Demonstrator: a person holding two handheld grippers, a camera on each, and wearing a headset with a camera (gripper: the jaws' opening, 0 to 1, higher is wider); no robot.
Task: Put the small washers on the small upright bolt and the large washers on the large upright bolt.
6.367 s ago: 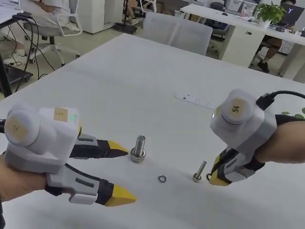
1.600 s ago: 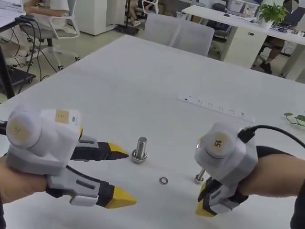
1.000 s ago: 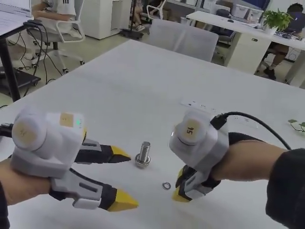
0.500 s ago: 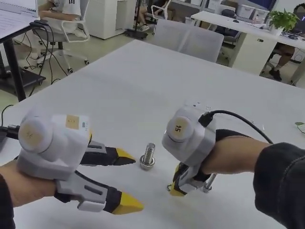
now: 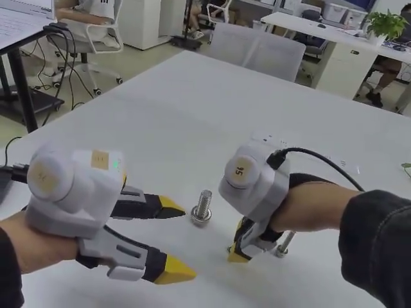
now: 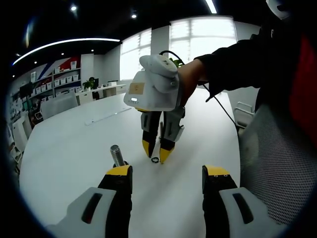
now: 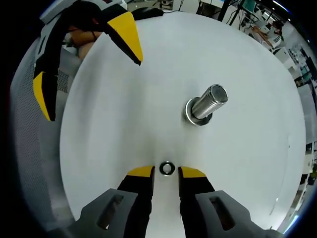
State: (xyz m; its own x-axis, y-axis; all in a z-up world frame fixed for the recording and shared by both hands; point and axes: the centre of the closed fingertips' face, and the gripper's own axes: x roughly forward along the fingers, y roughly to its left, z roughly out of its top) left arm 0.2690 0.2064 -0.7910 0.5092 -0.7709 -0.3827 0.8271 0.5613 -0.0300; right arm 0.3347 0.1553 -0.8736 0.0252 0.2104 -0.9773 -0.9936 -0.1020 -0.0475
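Note:
The small washer [image 7: 167, 168] lies flat on the white table, right between the tips of my right gripper [image 7: 166, 172], which points down at it with its jaws narrowly open on either side. The same washer [image 6: 155, 159] lies under that gripper [image 6: 158, 151] in the left gripper view. The large upright bolt [image 5: 203, 208] stands just left of it, with a ring around its base [image 7: 198, 118]. The small upright bolt [image 5: 283, 243] peeks out behind my right gripper [image 5: 237, 254]. My left gripper [image 5: 173, 239] hovers open and empty, left of the large bolt.
A white power strip [image 5: 302, 151] lies further back on the table [image 5: 192, 109]. An office chair [image 5: 257, 54] stands at the far edge. The cable [image 5: 321, 163] of the right gripper arcs over the hand.
My right gripper has moved left from beside the small bolt to straddle the small washer, tips down at the table. The left gripper has held its place; the head camera shifted.

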